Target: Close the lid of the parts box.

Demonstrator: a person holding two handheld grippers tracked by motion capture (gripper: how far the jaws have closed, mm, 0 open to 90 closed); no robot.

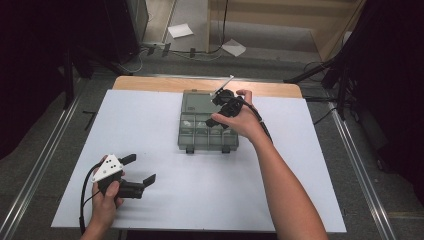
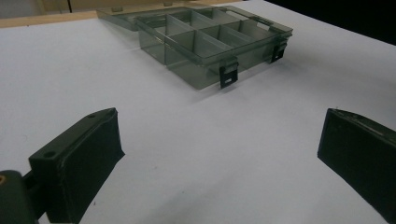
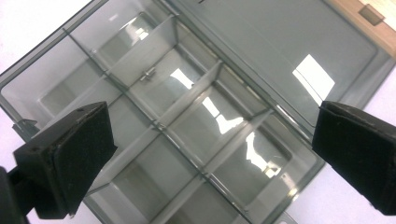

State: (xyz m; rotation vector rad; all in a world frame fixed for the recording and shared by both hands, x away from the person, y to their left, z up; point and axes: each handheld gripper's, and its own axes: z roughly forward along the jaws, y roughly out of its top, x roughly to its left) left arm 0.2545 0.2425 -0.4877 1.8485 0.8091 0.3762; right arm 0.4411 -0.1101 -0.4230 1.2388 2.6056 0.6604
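A translucent grey compartment box (image 1: 207,134) lies open on the white table top, its lid (image 1: 197,101) folded flat toward the far side. My right gripper (image 1: 216,110) hovers over the box's right part, jaws wide apart and empty. In the right gripper view the dividers and several compartments (image 3: 187,116) lie straight below the right gripper (image 3: 210,154), with a small shiny piece (image 3: 148,72) by one divider. My left gripper (image 1: 140,169) rests near the front left of the table, open and empty. In the left gripper view, the left gripper (image 2: 219,154) faces the box (image 2: 210,42) from a distance.
Two dark latches (image 2: 228,74) hang from the box's near wall. The white sheet (image 1: 150,125) covers the table, with a wooden strip (image 1: 150,83) at the back. Beyond lie floor cables, paper sheets (image 1: 179,30) and black stands at both sides.
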